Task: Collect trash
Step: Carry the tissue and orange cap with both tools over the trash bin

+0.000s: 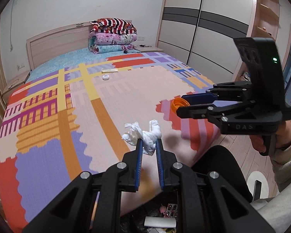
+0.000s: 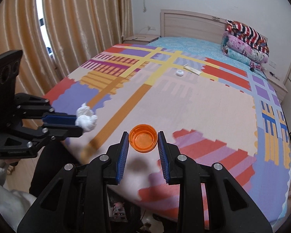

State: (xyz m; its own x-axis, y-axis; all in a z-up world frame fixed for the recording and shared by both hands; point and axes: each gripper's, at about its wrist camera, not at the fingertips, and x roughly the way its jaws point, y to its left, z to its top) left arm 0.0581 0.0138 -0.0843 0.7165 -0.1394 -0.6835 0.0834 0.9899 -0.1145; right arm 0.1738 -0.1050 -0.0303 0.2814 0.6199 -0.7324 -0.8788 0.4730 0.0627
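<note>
Room: bedroom with gold curtains [image 2: 71,29] at the left, a pale wall behind, and a sliding wardrobe [image 1: 207,25] at the right.
Bed: bed [image 1: 137,89] covered by a patchwork spread of orange, purple, yellow and pink blocks; a blue sheet shows near the wooden headboard [image 1: 56,38].
Folded quilts: stack of quilts [image 1: 112,36] at the head of the bed, against the headboard.
Far items: small white round lid [image 1: 106,77] and, just beyond it, a flat pale packet [image 1: 109,70], both lying on the spread, well apart from the grippers.
Left gripper: left gripper [image 1: 149,141] is clamped on a crumpled white tissue [image 1: 145,136]; the wad bulges out past the blue pads and is held clear above the spread, near the foot edge of the bed.
Right gripper: right gripper [image 2: 143,138] pinches an orange bottle cap [image 2: 143,140] between its blue pads, open side of the cap up, above the spread near the foot corner.
Person: hand [image 1: 265,137] in a light sleeve grips the right gripper's handle at the right edge of the left wrist view.
Bin: black bag or bin [image 1: 219,167] stands at the foot of the bed below both grippers, with mixed litter visible inside.
</note>
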